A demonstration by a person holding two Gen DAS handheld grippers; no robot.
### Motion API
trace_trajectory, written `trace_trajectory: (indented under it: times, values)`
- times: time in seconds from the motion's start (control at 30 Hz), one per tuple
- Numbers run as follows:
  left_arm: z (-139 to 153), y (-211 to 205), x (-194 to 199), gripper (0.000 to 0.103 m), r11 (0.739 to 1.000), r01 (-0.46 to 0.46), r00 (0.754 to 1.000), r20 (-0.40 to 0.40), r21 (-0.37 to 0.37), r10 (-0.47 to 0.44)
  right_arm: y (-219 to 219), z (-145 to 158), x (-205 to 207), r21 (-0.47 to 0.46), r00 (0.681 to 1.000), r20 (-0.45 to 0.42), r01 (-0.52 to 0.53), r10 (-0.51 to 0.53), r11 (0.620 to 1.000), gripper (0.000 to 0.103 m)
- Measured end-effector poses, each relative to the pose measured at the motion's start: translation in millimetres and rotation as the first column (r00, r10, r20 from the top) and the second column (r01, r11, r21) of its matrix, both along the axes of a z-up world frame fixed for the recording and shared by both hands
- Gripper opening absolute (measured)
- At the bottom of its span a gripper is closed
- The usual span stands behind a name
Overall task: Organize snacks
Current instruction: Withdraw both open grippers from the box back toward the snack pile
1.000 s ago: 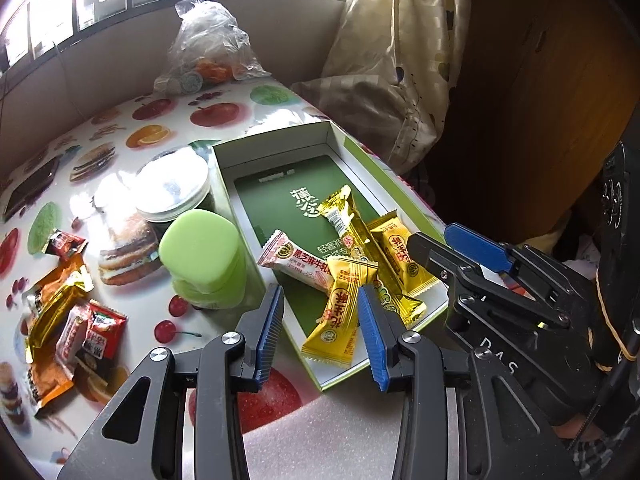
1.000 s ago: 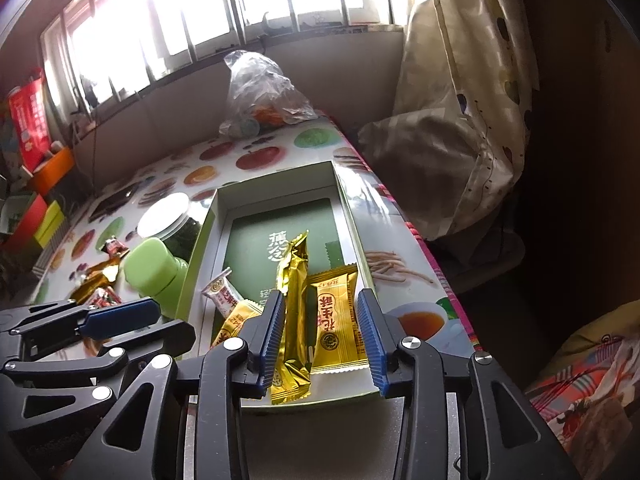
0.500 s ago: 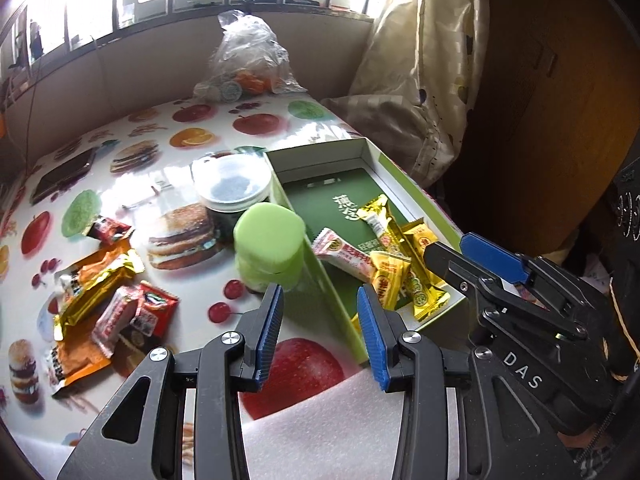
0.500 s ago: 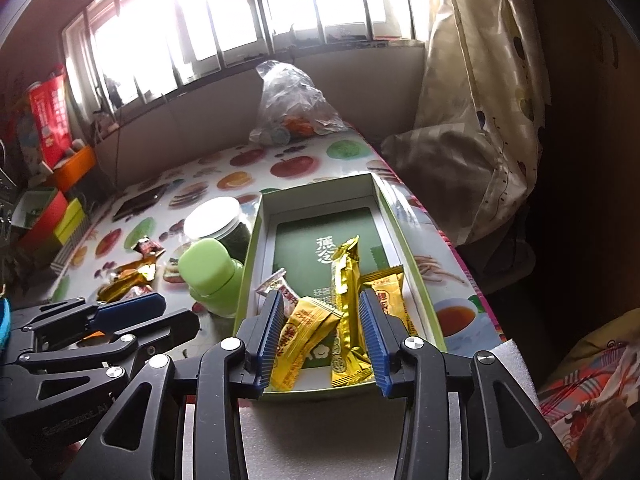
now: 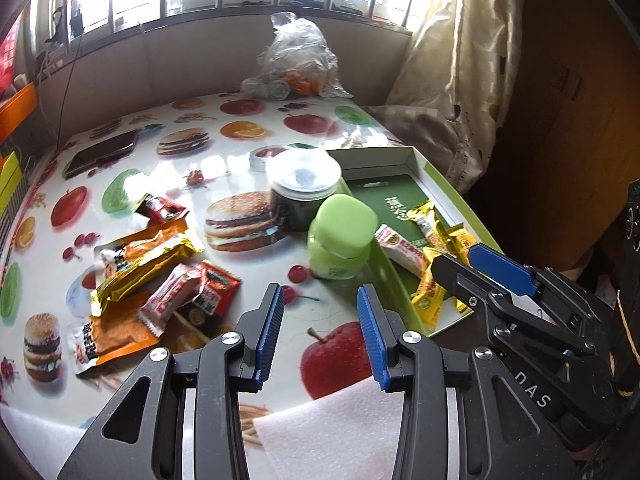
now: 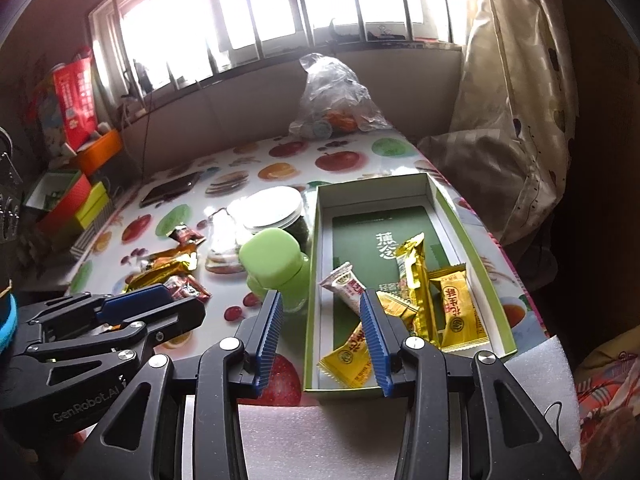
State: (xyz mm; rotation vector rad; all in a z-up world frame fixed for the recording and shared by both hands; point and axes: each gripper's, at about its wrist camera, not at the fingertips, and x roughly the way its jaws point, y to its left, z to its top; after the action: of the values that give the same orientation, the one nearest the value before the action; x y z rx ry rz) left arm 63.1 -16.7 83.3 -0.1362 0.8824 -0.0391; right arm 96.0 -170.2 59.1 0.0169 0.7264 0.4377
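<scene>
We hold the left hand-held gripper partly open and empty above the bench, turned toward the loose snacks lying at its left side. The right hand-held gripper, its jaws just opened a little and nothing between them, hangs at the near edge of the green box, where five packets lie. The green-lidded jar and the white-lidded jar stand just beside the box, between it and the pile

Bare desk lay open between the snack pile and the box. A green-capped bottle and dark jar stood touching the box's left wall.
</scene>
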Motion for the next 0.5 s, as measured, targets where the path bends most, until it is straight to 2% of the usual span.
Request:
trace_trajectory:
  times: [0.27, 0.5]
  values:
    - [-3.9, 39.3, -11.3, 0.04, 0.998, -0.067, 0.998, 0.002, 0.003, 0.067, 35.5, -2.2, -2.1, 0.003, 0.998, -0.012, -0.064, 0.064, 0.998, 0.04]
    - [-15.4, 97.1, -20.7, 0.04, 0.98, -0.197, 0.98, -0.019, 0.0, 0.197, 73.8, -11.6, -1.0, -0.019, 0.991, -0.043, -0.125, 0.124, 0.992, 0.042]
